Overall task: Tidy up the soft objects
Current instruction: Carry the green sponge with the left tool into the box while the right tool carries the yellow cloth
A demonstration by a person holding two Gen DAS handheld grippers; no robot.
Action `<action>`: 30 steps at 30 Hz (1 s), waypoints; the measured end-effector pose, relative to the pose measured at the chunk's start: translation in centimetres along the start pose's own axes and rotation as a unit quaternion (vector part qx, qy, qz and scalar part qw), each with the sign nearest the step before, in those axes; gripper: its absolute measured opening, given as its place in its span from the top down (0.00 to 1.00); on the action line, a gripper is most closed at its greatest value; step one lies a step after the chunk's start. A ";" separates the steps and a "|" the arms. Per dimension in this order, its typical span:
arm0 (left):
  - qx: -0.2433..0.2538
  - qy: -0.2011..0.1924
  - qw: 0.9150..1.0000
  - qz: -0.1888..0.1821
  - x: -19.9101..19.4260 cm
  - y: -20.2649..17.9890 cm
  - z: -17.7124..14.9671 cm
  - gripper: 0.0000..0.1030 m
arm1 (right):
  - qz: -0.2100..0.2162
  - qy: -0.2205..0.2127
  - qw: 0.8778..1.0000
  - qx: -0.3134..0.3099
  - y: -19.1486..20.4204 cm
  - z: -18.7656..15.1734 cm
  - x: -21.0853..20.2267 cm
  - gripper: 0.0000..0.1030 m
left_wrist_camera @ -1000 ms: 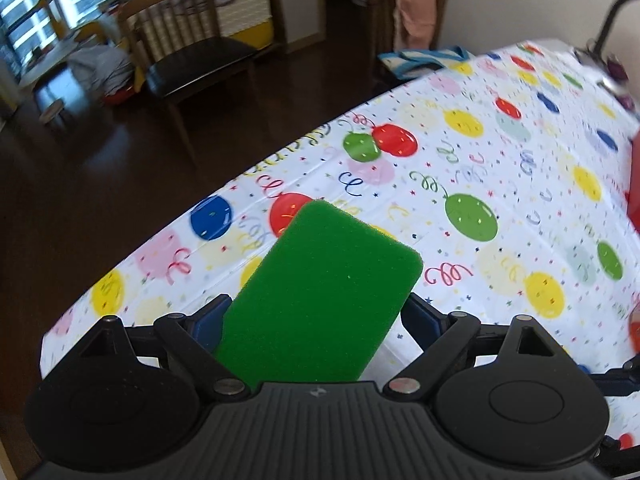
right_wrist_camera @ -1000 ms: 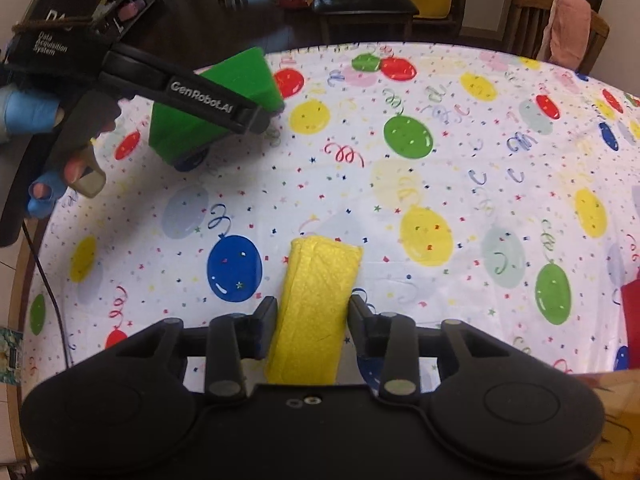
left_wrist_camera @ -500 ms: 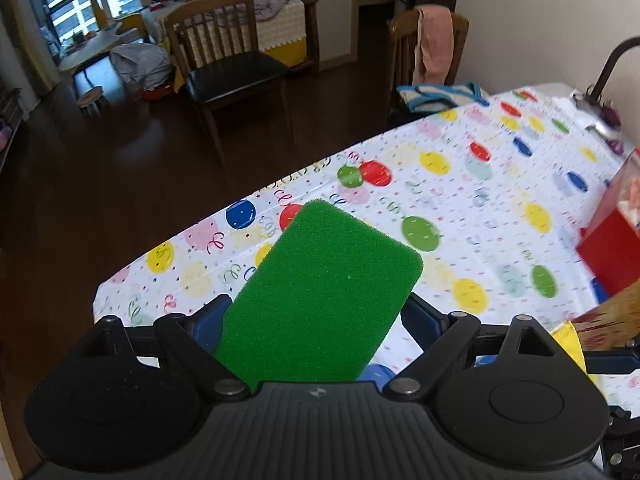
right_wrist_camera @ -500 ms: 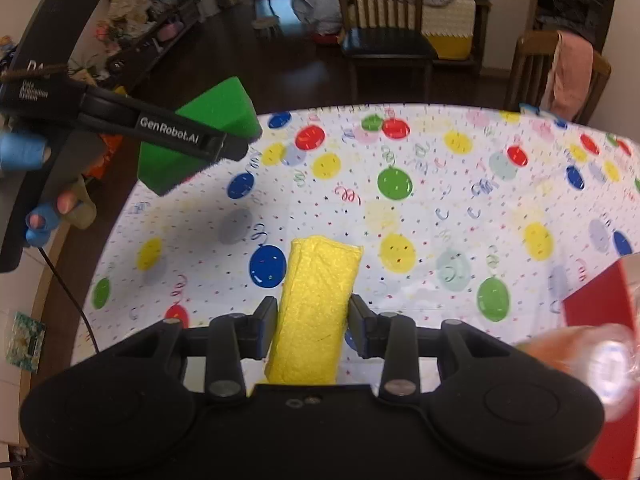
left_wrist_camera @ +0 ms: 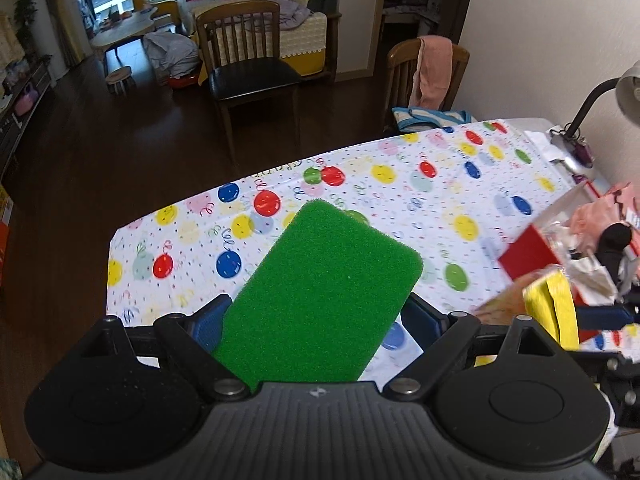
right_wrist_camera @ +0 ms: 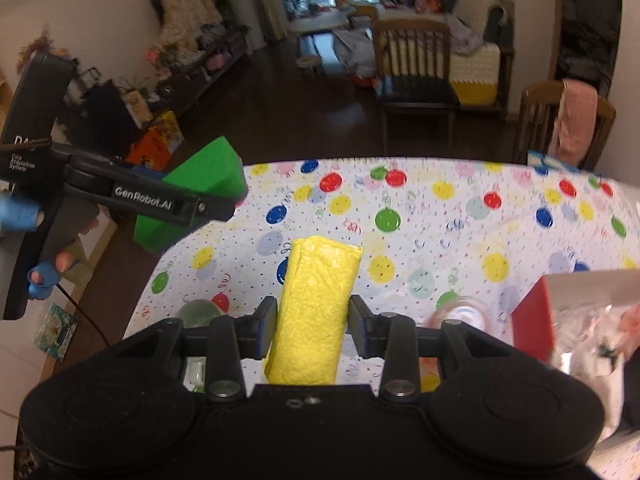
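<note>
Both tools have risen above the balloon tablecloth (left_wrist_camera: 440,184), gripping green sponge (left_wrist_camera: 320,300) and yellow cloth (right_wrist_camera: 316,312)

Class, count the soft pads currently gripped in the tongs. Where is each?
2. The green sponge is in the left tongs; the yellow cloth pad is in the right tongs.

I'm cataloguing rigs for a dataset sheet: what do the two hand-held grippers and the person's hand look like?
Both hand-held grippers, left and right, are matte black with blue finger pads. The left one bears white "GenRobot.AI" lettering, and a thin black cable hangs below it. The hand wears blue fingertip covers.
</note>
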State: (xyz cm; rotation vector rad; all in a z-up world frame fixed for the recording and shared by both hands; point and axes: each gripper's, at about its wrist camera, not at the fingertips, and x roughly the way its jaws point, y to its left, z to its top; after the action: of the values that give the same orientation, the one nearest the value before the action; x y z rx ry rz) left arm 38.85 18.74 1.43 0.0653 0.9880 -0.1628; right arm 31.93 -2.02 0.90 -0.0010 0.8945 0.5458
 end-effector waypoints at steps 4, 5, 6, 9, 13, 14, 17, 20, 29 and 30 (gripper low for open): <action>-0.013 -0.004 1.000 0.003 -3.1 -2.6 -0.7 0.12 | 0.012 -0.013 1.000 0.000 -2.1 -0.5 -3.0 0.64; -0.016 -0.005 1.000 0.004 -3.8 -3.3 -0.9 0.12 | 0.012 -0.016 1.000 0.000 -2.8 -0.6 -3.7 0.64; -0.020 -0.005 1.000 0.004 -4.4 -4.0 -1.0 0.12 | 0.013 -0.018 1.000 0.000 -3.4 -0.7 -4.3 0.64; -0.028 -0.007 1.000 -0.002 -6.1 -6.4 -1.3 0.11 | 0.010 -0.024 1.000 -0.004 -5.3 -1.2 -6.0 0.64; -0.031 -0.008 0.999 -0.008 -7.7 -10.3 -1.6 0.12 | 0.006 -0.025 1.000 -0.007 -8.3 -2.1 -7.8 0.64; -0.031 -0.007 0.999 -0.009 -7.9 -11.4 -1.6 0.11 | 0.007 -0.024 1.000 -0.007 -9.2 -2.4 -8.2 0.64; -0.032 -0.001 0.999 -0.018 -8.1 -14.4 -1.8 0.11 | 0.005 -0.022 1.000 -0.006 -11.5 -3.2 -9.0 0.64; -0.032 0.002 0.999 -0.026 -7.8 -17.5 -1.8 0.11 | 0.004 -0.019 1.000 -0.005 -13.8 -4.1 -9.6 0.64; -0.022 0.014 0.998 -0.060 -5.2 -26.7 -1.0 0.11 | -0.004 -0.007 1.000 0.016 -20.7 -6.2 -10.7 0.64; -0.023 0.015 0.998 -0.064 -4.8 -27.6 -0.8 0.11 | -0.005 -0.005 1.000 0.019 -21.4 -6.4 -10.6 0.64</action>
State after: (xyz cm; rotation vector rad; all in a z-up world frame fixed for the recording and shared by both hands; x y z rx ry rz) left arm 31.02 -7.88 5.49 -0.0374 1.0257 -0.2580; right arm 31.55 -26.78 -0.05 0.0314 0.8949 0.5180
